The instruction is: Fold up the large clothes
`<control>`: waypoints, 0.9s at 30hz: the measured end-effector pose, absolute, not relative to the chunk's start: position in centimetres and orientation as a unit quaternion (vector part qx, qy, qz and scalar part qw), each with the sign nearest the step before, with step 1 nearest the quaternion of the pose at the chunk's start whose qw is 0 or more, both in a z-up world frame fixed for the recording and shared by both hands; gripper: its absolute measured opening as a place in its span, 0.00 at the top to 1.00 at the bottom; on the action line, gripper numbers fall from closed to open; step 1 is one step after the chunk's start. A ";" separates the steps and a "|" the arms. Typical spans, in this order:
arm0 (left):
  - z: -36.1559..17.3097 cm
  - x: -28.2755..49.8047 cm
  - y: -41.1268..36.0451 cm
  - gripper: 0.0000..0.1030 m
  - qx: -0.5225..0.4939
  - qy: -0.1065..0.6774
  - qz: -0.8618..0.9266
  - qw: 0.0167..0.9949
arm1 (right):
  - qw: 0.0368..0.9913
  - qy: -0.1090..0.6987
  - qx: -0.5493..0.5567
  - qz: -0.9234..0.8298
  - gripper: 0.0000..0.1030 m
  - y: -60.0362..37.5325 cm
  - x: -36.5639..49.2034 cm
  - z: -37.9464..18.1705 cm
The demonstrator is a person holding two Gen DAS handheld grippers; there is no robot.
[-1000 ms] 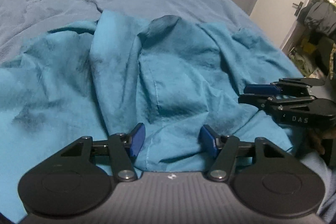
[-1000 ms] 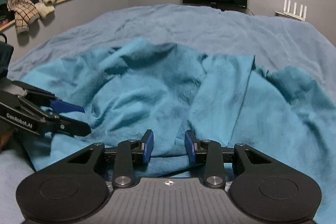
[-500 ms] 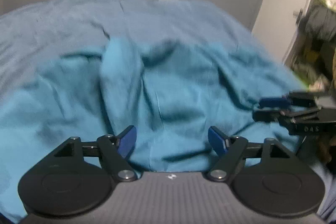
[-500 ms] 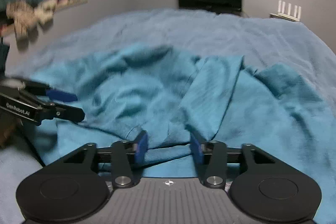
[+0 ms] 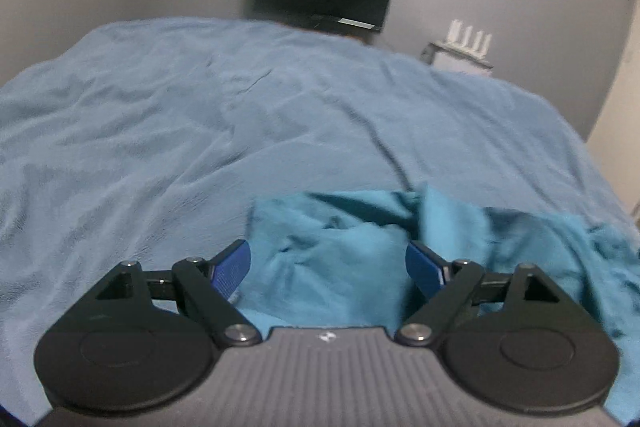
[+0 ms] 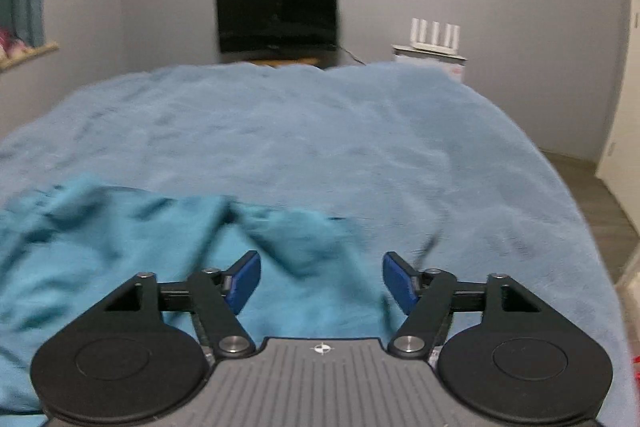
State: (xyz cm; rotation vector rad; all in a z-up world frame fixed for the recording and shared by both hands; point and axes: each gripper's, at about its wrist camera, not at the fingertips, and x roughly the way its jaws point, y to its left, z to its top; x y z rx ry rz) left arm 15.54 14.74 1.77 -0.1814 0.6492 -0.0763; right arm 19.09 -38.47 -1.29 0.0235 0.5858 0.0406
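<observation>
A crumpled teal garment lies on the bed's blue blanket. In the left wrist view its left edge lies just past my left gripper, which is open and empty above the cloth. In the right wrist view the garment fills the lower left, and its right end lies under my right gripper, which is open and empty. Neither gripper shows in the other's view.
The blue blanket stretches far ahead. A dark TV stands at the far wall, with a white router on a small stand to its right. A window ledge is at left, floor at right.
Both grippers have opened wider and tilted up and apart. Much more bare blanket and wall shows. Each gripper has left the other's view.
</observation>
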 end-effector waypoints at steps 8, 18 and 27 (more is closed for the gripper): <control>-2.7 21.5 15.5 0.18 -0.074 0.337 -0.026 0.938 | 0.943 0.316 0.100 0.026 0.19 -42.3 23.9 -5.7; -7.1 25.3 18.0 0.12 -0.153 0.338 -0.066 0.926 | 0.934 0.328 0.092 0.108 0.16 -40.5 28.5 -9.2; -5.3 23.4 14.6 0.71 -0.044 0.312 -0.095 0.944 | 0.948 0.293 0.023 0.123 0.61 -37.9 27.5 -9.0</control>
